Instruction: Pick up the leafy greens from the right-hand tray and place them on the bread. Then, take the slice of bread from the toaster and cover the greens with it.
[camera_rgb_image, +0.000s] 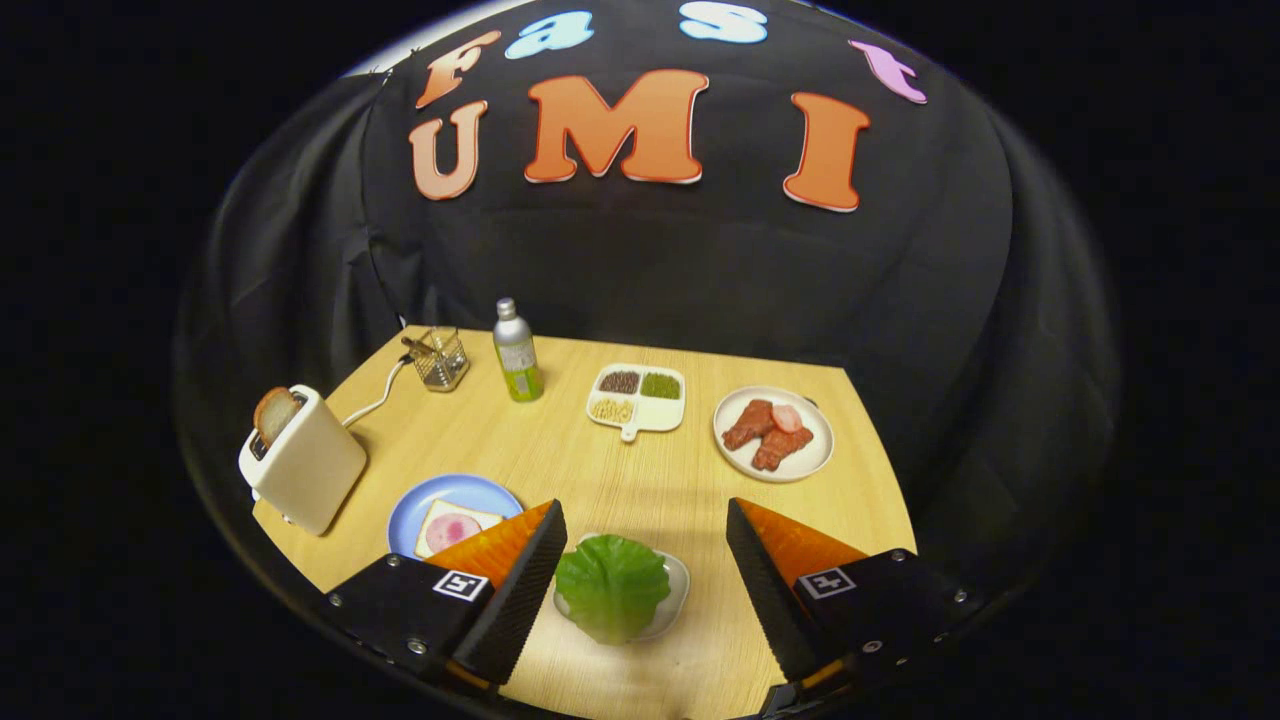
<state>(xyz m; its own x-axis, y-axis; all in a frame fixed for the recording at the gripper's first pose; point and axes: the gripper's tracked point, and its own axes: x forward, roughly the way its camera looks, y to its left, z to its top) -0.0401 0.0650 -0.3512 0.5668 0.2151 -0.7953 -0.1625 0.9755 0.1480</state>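
A green lettuce leaf (612, 585) lies on a small white tray (678, 585) between my fingers, nearer the left one. My gripper (645, 525) is open above it, touching nothing. Left of the left finger, a blue plate (455, 493) holds a slice of bread (452, 528) with a pink round of meat on it, partly hidden by that finger. Further left stands a white toaster (305, 462) with a brown slice of bread (274, 414) sticking up out of its slot.
Beyond the fingers on the wooden table (600, 470) are a white plate of meat pieces (773, 433), a divided dish of beans and grains (638, 399), a green bottle (517, 352) and a wire basket (439, 358). The toaster's cord runs back toward the basket.
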